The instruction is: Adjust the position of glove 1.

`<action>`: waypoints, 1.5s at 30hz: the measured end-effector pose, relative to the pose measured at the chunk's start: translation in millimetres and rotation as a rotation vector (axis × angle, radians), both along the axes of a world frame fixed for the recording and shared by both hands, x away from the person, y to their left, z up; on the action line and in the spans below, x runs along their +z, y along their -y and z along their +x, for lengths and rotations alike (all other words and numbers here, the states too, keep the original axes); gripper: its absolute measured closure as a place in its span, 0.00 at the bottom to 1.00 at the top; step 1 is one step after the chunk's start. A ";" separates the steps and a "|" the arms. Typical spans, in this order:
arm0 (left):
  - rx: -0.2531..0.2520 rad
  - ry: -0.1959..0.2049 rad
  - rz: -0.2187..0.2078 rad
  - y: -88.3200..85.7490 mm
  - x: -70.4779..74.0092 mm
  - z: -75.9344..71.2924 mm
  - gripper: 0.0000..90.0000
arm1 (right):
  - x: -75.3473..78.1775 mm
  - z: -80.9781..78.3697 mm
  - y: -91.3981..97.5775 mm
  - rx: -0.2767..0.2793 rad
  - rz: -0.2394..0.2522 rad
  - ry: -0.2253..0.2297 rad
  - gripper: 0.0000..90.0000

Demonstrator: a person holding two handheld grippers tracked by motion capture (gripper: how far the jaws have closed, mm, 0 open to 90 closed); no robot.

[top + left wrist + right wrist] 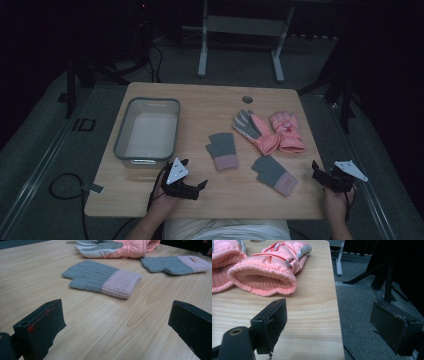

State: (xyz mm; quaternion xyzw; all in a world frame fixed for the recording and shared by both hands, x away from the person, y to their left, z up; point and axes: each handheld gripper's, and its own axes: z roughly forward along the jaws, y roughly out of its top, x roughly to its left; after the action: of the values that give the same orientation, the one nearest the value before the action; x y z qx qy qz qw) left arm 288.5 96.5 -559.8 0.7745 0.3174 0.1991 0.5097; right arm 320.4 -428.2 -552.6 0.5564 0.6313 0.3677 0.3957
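Two grey knit gloves with pink cuffs lie on the wooden table (200,100): one mid-table (222,150) (102,278), the other (274,174) (175,263) nearer the front right. Behind them lie two pink ski gloves, one palm up with grey fingers (252,131) (112,248) (222,262), one to its right (286,131) (269,272). My left gripper (194,173) (116,327) rests open near the front edge, facing the nearer knit glove with nothing between its jaws. My right gripper (320,175) (333,325) is open at the table's right front corner, one jaw over the floor.
An empty grey plastic bin (147,131) stands at the table's left. A round cable hole (247,99) sits near the far edge. Another table's white legs (240,45) stand behind. A cable loop (62,187) lies on the floor at the left.
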 end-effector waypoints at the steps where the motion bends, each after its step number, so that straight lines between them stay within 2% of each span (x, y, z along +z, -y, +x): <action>1: 0.000 0.000 0.000 0.0 0.0 0.1 0.00 | 0.0 0.1 -0.3 0.000 0.000 -0.002 0.16; 5: -0.006 0.004 0.011 0.5 0.1 -0.4 0.00 | -0.1 0.8 -0.7 -0.022 -0.014 -0.014 0.16; 14: 0.000 0.007 0.013 0.5 0.2 -0.7 0.00 | -0.1 1.3 0.2 -0.013 -0.007 -0.022 0.16; 18: 0.003 0.004 0.023 2.2 0.1 -0.6 0.00 | -0.6 4.4 -2.4 -0.050 -0.035 -0.048 0.16; 20: 0.013 0.013 0.018 1.7 0.1 -1.0 0.00 | -0.7 5.0 -2.7 -0.054 -0.046 -0.054 0.16; 23: 0.020 0.005 0.001 0.2 0.0 0.0 0.00 | -0.8 4.7 -2.8 -0.053 -0.045 -0.052 0.16; 29: 0.023 0.017 -0.009 -0.3 -0.2 -1.6 0.00 | -0.6 4.3 -1.5 -0.022 -0.027 -0.050 0.16; 32: 0.025 0.023 -0.002 -0.1 0.0 -2.3 0.00 | -0.4 4.1 -0.6 -0.024 -0.019 -0.047 0.16; 37: 0.021 0.019 0.000 0.2 -0.1 -2.1 0.00 | 0.7 4.3 -2.1 -0.019 -0.034 -0.061 0.16; 40: 0.018 0.019 -0.002 -0.4 0.0 -1.9 0.00 | 4.8 4.2 -2.8 -0.004 -0.020 -0.071 0.16; 45: 0.019 0.020 -0.004 -0.4 0.0 -2.2 0.00 | 18.4 5.9 -10.0 0.029 -0.034 -0.083 0.15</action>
State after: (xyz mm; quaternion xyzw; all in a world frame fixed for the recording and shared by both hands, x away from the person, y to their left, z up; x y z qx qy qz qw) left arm 286.3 97.0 -559.8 0.7686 0.3199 0.2109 0.5123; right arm 326.4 -418.2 -534.2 0.5553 0.6613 0.3392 0.3731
